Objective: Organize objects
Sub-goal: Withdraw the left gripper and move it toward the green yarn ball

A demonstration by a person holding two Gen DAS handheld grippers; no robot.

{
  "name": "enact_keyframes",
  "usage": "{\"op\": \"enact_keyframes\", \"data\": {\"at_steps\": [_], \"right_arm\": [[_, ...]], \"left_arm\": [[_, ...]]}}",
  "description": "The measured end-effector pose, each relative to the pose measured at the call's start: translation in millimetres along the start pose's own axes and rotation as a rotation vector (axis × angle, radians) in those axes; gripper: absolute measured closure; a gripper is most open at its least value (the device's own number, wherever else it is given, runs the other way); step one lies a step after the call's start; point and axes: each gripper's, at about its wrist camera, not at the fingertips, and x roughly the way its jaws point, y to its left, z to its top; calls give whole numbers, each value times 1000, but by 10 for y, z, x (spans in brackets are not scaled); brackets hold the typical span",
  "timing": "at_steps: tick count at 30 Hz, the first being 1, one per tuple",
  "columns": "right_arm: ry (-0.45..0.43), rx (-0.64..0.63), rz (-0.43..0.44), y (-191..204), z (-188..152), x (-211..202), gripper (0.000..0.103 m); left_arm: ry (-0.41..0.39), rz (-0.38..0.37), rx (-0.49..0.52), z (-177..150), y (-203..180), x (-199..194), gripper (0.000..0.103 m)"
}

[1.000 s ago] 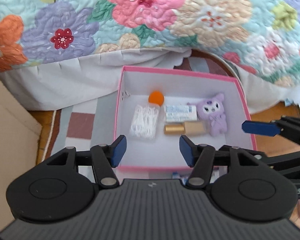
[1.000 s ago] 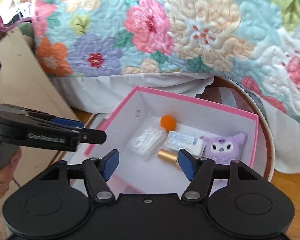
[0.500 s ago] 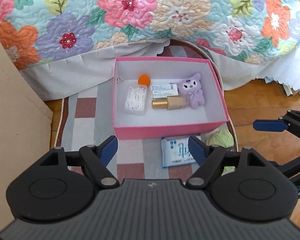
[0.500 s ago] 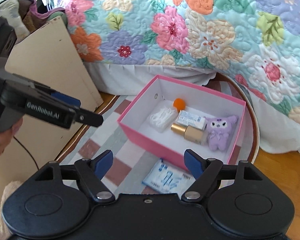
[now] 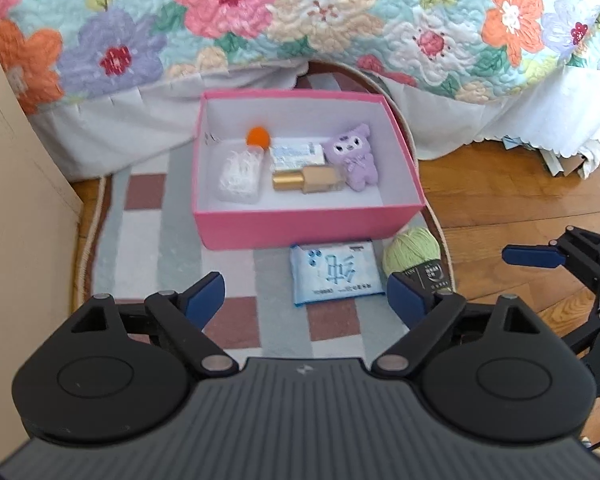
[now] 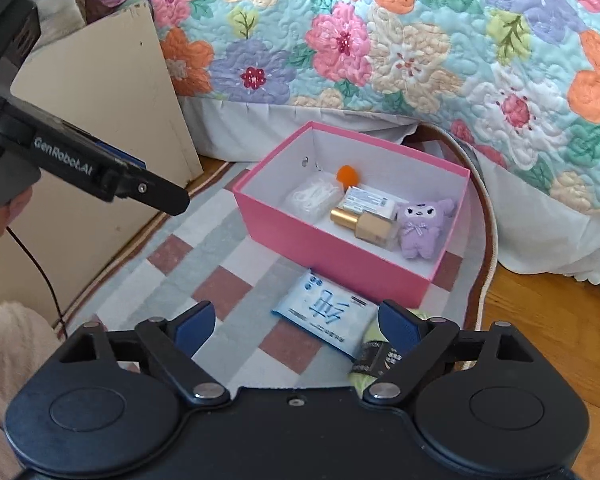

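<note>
Left wrist view: left claw (image 5: 306,298) spread apart, holding nothing, above the rug (image 5: 148,216). Right claw (image 6: 296,322) likewise spread. Beyond, tissue pack (image 5: 335,273) beside yarn ball (image 5: 412,250), then pink box (image 5: 300,222) holding a plush toy (image 5: 352,156).

Left gripper (image 5: 306,300) fingers spread wide and empty, right gripper (image 6: 296,322) likewise, side by side

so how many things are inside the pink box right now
5: orange ball at the back, cotton swab pack on the left, small white box mid-back, gold-capped bottle in front of it, purple plush right. Smaller items could be hidden.
</note>
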Motion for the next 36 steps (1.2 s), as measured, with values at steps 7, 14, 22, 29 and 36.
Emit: {"op": "enact_keyframes", "data": {"at_steps": [7, 14, 22, 29, 36], "right_arm": [[-26, 4, -16, -87, -269, 197, 12], [-51, -25, -125, -241, -479, 518, 12], [-33, 36, -166, -499, -680, 875, 12], [10, 89, -171, -654, -826, 1209, 12], [23, 179, -177, -766, -861, 1330, 12]], "left_arm": [[27, -58, -34, -241, -54, 432, 13], [60, -171, -48, -372, -201, 1004, 12], [91, -277, -91, -354, -424, 1622, 12], [124, -357, -151, -318, -406, 2061, 14], [104, -412, -150, -414, -394, 2219, 17]]}}
